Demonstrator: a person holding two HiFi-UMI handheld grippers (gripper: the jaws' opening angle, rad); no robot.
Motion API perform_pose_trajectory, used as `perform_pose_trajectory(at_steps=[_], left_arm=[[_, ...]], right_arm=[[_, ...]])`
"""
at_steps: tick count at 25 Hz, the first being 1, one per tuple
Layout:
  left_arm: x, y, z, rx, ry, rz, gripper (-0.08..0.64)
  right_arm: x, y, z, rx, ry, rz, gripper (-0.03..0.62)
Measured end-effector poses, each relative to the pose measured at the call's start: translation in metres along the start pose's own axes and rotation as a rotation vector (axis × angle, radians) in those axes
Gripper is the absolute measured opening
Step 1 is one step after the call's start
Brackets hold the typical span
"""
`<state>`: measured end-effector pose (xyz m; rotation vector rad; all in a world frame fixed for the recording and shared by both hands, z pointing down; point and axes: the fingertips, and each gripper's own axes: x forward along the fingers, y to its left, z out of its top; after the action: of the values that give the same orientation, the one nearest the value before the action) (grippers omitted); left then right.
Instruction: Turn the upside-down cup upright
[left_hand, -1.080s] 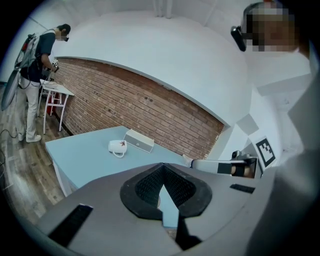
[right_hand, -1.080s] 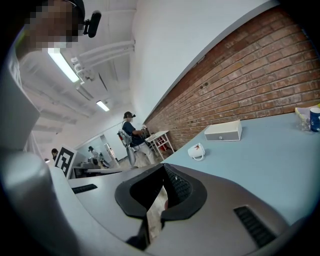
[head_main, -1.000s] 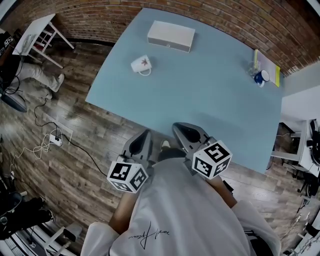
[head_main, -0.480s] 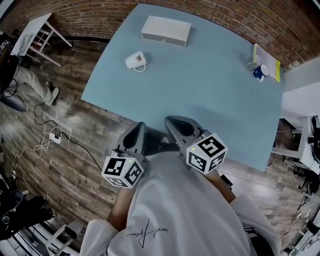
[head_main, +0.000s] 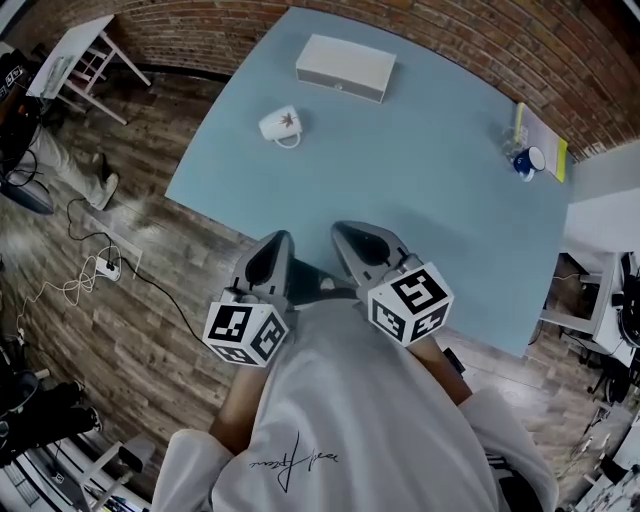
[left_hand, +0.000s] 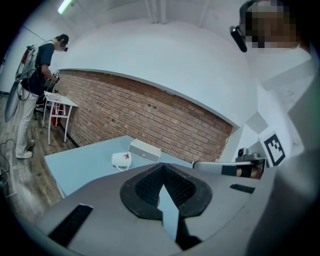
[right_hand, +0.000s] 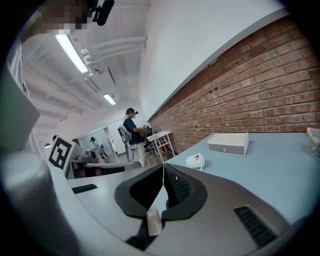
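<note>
- Head view: the left gripper (head_main: 277, 240), grey with a marker cube at its rear, is held close to the person's white-shirted torso. It sits at the near edge of the light blue table (head_main: 430, 200).
- Left gripper view: the jaws of the left gripper (left_hand: 161, 166) are clenched, tips meeting. Nothing is between them and they touch nothing.
- The white ceramic cup with a red leaf print (head_main: 281, 125) sits on the table's left part, well apart from both grippers, on the far side of them.
- In the left gripper view the cup (left_hand: 121, 159) is ahead and left of the jaw tips. Its handle is toward the table. Which end faces down is too small to tell.
- A white rectangular box (head_main: 345, 67) lies beyond the cup, near the table's far edge.
- Right gripper view: the jaws of the right gripper (right_hand: 163, 166) are also clenched tip to tip and empty.
- The cup (right_hand: 195, 160) shows just right of the tips, far off on the table, with the box (right_hand: 228, 143) behind it.
- Head view: the right gripper (head_main: 345, 230) is just beside the left one, over the table's near edge.
- A small blue-and-white mug (head_main: 527, 160) stands at the far right corner.
</note>
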<state>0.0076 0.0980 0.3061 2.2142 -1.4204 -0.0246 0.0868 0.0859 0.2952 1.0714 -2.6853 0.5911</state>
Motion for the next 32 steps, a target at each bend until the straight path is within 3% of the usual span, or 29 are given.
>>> perform_pose_trajectory(at_steps=[4, 17, 32], left_arm=[[0.010, 0.005, 0.005, -0.009, -0.001, -0.002, 0.009], [0.041, 0.038, 0.024, -0.031, 0.010, 0.006, 0.009], [0.078, 0.067, 0.014, -0.095, 0.116, 0.014, 0.009]], right_arm=[[0.011, -0.005, -0.003, -0.023, 0.059, -0.021, 0.021], [0.046, -0.020, 0.008, -0.045, 0.110, -0.003, 0.021], [0.087, -0.048, 0.013, -0.003, 0.170, -0.023, 0.021]])
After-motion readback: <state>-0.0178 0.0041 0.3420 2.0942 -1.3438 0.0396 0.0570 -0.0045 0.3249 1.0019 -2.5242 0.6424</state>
